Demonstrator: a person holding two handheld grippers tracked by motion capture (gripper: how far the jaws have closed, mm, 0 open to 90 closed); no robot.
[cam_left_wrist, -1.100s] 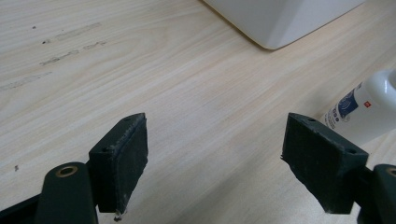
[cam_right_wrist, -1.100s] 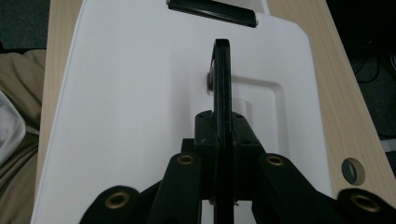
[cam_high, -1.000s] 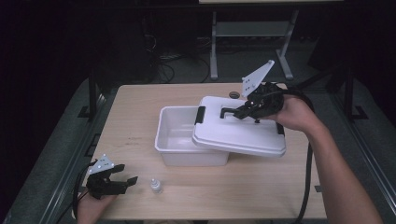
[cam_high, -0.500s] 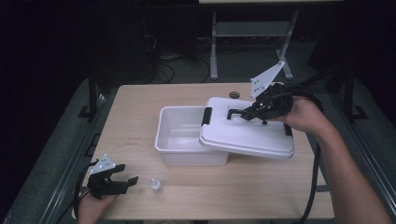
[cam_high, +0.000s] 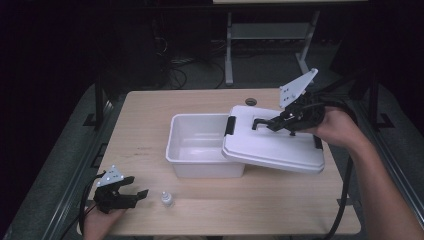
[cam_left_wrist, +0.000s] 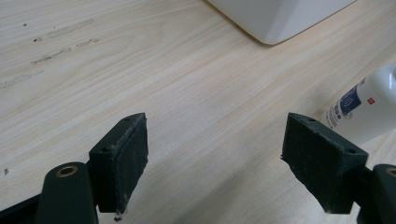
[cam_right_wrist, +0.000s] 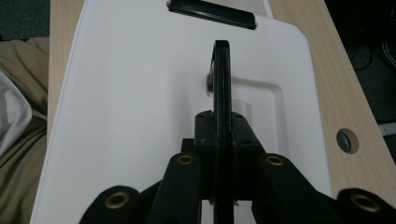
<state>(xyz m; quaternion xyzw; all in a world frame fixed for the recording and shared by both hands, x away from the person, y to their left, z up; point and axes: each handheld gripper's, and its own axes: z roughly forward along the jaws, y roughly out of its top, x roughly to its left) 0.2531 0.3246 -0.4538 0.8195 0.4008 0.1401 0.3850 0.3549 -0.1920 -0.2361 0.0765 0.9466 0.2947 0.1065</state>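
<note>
My right gripper (cam_high: 272, 123) is clamped on the lid's black handle (cam_right_wrist: 221, 79), holding the lid (cam_high: 275, 147) centre-right, half off the white bin (cam_high: 200, 150). My left gripper (cam_high: 131, 195), jaws apart, waits lower left beside the small bottle (cam_high: 166, 199).

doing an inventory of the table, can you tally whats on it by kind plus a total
white bin: 1
white lid with black handle: 1
small white bottle: 1
grippers, left gripper and right gripper: 2
total: 5
</note>
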